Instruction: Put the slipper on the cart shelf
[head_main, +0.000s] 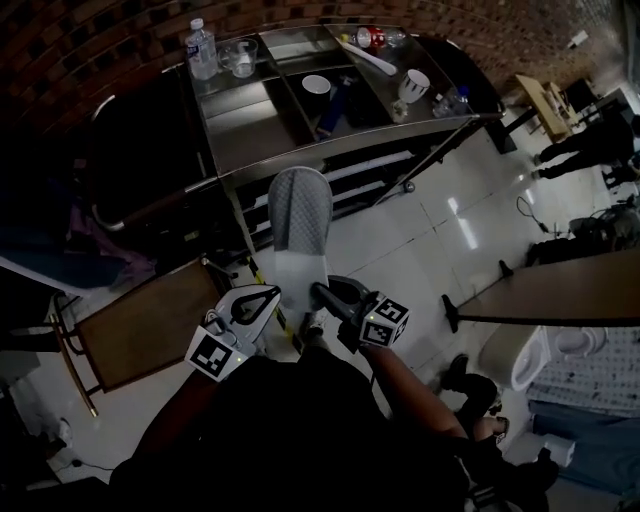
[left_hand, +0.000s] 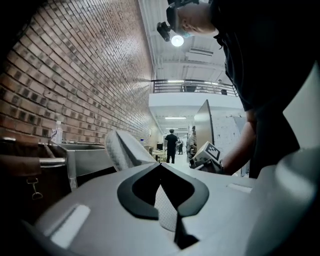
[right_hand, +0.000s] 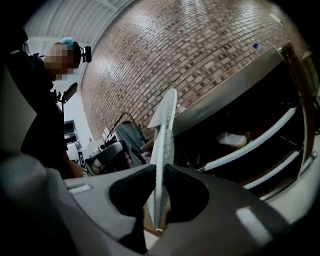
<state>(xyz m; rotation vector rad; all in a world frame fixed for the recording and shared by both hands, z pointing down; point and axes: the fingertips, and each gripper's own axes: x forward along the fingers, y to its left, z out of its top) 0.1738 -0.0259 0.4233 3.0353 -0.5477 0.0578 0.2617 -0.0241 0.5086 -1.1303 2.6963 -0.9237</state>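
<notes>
A grey slipper (head_main: 300, 225) hangs in the air in front of me, its toe toward the steel cart (head_main: 262, 148). Both grippers hold its heel end. My left gripper (head_main: 262, 300) is shut on the slipper's left edge; in the left gripper view the textured sole (left_hand: 166, 210) sits between the dark pads and the slipper's body (left_hand: 122, 150) rises beyond them. My right gripper (head_main: 318, 295) is shut on the right edge, and in the right gripper view the slipper (right_hand: 162, 145) stands edge-on between the jaws. The cart's lower shelves (right_hand: 260, 145) lie just beyond the toe.
The cart's top tray holds a water bottle (head_main: 202, 50), a glass (head_main: 240, 57), a bowl (head_main: 316, 85) and a mug (head_main: 413, 85). A pale object (right_hand: 232, 139) lies on a lower shelf. A wooden table (head_main: 140, 330) stands at my left, a dark table (head_main: 560, 290) at my right. People (head_main: 590, 140) stand far right.
</notes>
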